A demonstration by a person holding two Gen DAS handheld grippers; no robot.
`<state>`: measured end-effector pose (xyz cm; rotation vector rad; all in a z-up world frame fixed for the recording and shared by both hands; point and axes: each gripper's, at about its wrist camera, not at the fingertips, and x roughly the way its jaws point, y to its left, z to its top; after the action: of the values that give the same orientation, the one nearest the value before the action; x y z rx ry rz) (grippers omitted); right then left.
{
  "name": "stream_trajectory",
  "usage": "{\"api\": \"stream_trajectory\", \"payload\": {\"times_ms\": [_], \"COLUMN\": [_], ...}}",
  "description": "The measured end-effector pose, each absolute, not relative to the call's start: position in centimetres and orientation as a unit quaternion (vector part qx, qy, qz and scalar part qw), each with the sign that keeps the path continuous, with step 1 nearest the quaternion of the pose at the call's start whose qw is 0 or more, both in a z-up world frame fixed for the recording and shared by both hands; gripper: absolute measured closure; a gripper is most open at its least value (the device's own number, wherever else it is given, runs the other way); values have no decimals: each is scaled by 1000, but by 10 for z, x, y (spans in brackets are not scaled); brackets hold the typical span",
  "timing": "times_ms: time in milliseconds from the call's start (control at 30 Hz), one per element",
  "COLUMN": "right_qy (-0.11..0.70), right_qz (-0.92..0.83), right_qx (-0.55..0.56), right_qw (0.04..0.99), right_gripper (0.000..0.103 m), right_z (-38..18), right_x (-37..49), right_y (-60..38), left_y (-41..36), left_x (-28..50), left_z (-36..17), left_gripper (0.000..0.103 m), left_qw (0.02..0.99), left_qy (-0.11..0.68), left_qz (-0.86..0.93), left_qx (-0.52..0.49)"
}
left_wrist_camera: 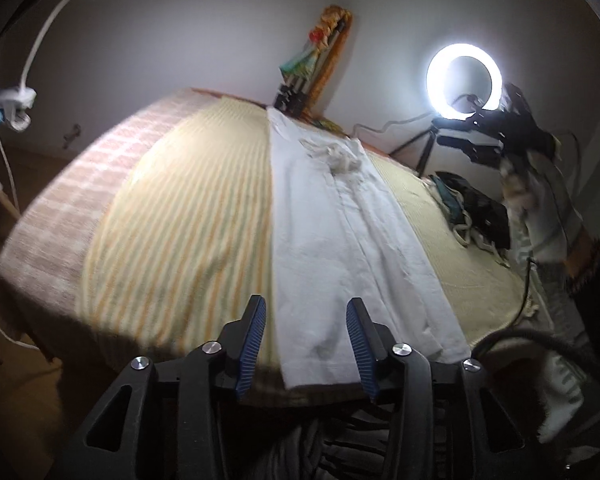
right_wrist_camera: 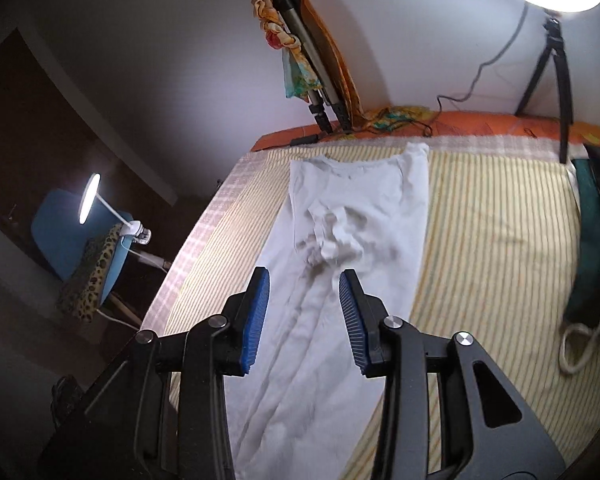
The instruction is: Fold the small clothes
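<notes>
A white garment (left_wrist_camera: 332, 224) lies lengthwise on the striped bed, folded into a long narrow strip with a bunched knot of fabric near its far end. In the right wrist view it (right_wrist_camera: 340, 240) runs from the neckline at the back to the near edge. My left gripper (left_wrist_camera: 306, 340) is open and empty, above the garment's near hem. My right gripper (right_wrist_camera: 304, 312) is open and empty, above the garment's middle. In the left wrist view the right gripper (left_wrist_camera: 484, 148) shows at the far right, held in a hand.
The bed has a yellow striped cover (left_wrist_camera: 180, 216) over a pink checked blanket (left_wrist_camera: 72, 184). A pile of dark clothes (left_wrist_camera: 476, 208) lies at the right edge. A ring light (left_wrist_camera: 464, 80) on a tripod and a folded tripod (right_wrist_camera: 312, 76) stand against the wall. A desk lamp (right_wrist_camera: 88, 200) stands clipped to a blue chair on the left.
</notes>
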<state>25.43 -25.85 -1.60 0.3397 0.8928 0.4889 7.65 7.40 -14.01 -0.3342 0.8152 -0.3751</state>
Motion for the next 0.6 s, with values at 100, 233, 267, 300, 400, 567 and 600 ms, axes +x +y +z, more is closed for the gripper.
{"api": "stream_trajectory", "payload": {"times_ms": [100, 233, 267, 300, 400, 567, 600], "right_qy": [442, 475, 483, 491, 512, 526, 528], "right_qz": [232, 237, 240, 242, 251, 272, 274], "right_qx": [173, 174, 171, 168, 172, 176, 174], "right_qw": [849, 830, 825, 819, 803, 786, 785], "right_gripper": [64, 64, 64, 64, 64, 64, 64], "right_z": [-40, -83, -94, -104, -129, -151, -153], "right_x": [200, 144, 136, 128, 108, 92, 90], "right_y": [-268, -268, -266, -263, -256, -247, -245], "left_y": [68, 60, 58, 58, 59, 65, 67], "left_x": [81, 84, 85, 86, 88, 90, 91], "left_z": [-150, -160, -162, -164, -167, -175, -176], "left_gripper": [59, 59, 59, 59, 60, 61, 63], "left_qw": [874, 865, 863, 860, 853, 839, 835], "left_qy": [413, 429, 432, 434, 439, 453, 456], "left_qz": [-195, -204, -207, -209, -213, -210, -209], "left_qx": [-165, -161, -162, -166, -186, -217, -224]}}
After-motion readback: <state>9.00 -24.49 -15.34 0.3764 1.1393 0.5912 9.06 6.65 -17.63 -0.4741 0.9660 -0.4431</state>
